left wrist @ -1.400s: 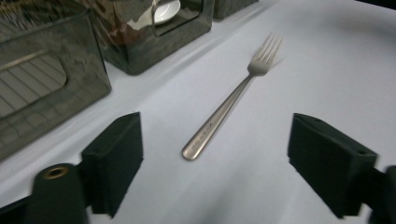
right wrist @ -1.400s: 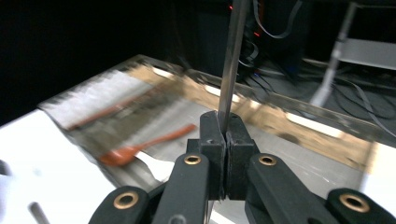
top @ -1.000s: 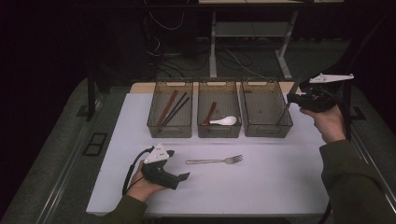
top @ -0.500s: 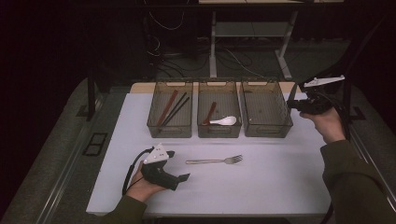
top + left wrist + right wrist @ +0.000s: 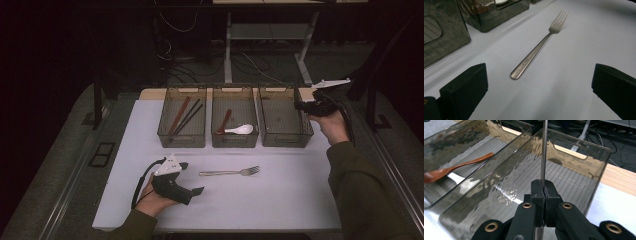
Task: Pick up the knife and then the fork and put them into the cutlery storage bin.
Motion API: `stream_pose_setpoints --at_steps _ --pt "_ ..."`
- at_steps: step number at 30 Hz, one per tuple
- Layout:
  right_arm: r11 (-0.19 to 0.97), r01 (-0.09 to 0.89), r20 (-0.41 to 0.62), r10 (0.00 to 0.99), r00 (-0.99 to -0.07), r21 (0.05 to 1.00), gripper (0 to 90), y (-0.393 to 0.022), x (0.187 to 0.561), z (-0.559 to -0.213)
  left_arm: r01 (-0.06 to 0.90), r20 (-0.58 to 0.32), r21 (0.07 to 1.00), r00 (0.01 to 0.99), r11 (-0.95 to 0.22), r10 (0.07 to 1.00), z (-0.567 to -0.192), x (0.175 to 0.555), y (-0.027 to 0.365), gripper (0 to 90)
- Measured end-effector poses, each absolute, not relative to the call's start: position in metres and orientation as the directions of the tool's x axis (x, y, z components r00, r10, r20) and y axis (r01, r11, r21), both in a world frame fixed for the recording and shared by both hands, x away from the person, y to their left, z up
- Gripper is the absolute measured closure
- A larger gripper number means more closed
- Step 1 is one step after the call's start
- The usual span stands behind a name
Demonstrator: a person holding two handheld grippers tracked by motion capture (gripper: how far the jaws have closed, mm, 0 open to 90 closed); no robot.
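**A:** Is there any writing you can read?

**B:** Faint stamped marks run along the handle of the fork near its end, too small to read. No labels show on the bins.

**A:** Where is that fork, and where is your left gripper?

**B:** The fork lies flat on the white surface, tines toward your right in the high view, in front of the middle bin. Your left gripper rests on the surface just beside the handle end. Its jaws are spread wide, the fork ahead of them and untouched.

**A:** And your right gripper?

**B:** You hold it up at the far right, beside the right bin. Its jaws are pressed together on a thin metal shaft, which rises straight up from them over that bin. What utensil it belongs to cannot be told.

**A:** What else is around?

**B:** Three smoky clear bins stand in a row at the far edge. The left bin holds dark chopsticks. The middle one holds a wooden spoon and a white soup spoon. Nothing lies between your left jaws and the fork.
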State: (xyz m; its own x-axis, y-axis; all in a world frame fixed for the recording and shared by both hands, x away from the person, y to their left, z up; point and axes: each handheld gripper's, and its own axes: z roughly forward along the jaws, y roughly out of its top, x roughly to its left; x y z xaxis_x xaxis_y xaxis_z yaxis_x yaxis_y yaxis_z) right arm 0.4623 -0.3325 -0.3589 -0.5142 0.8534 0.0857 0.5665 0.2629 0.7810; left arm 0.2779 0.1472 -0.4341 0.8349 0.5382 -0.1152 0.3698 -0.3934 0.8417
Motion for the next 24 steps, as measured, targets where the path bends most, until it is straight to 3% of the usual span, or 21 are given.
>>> stream_pose_setpoints --at_steps 16,24 --pt "0.334 0.664 0.093 0.849 -0.521 0.669 87.0 -0.306 0.497 -0.385 0.367 -0.111 0.84 0.837 -0.399 0.536 -0.434 0.277 0.148 0.0" --pt "0.312 0.652 0.108 0.847 -0.52 0.691 64.1 -0.31 0.492 -0.383 0.367 -0.11 0.839 0.837 -0.4 0.536 -0.434 0.277 0.148 0.0"
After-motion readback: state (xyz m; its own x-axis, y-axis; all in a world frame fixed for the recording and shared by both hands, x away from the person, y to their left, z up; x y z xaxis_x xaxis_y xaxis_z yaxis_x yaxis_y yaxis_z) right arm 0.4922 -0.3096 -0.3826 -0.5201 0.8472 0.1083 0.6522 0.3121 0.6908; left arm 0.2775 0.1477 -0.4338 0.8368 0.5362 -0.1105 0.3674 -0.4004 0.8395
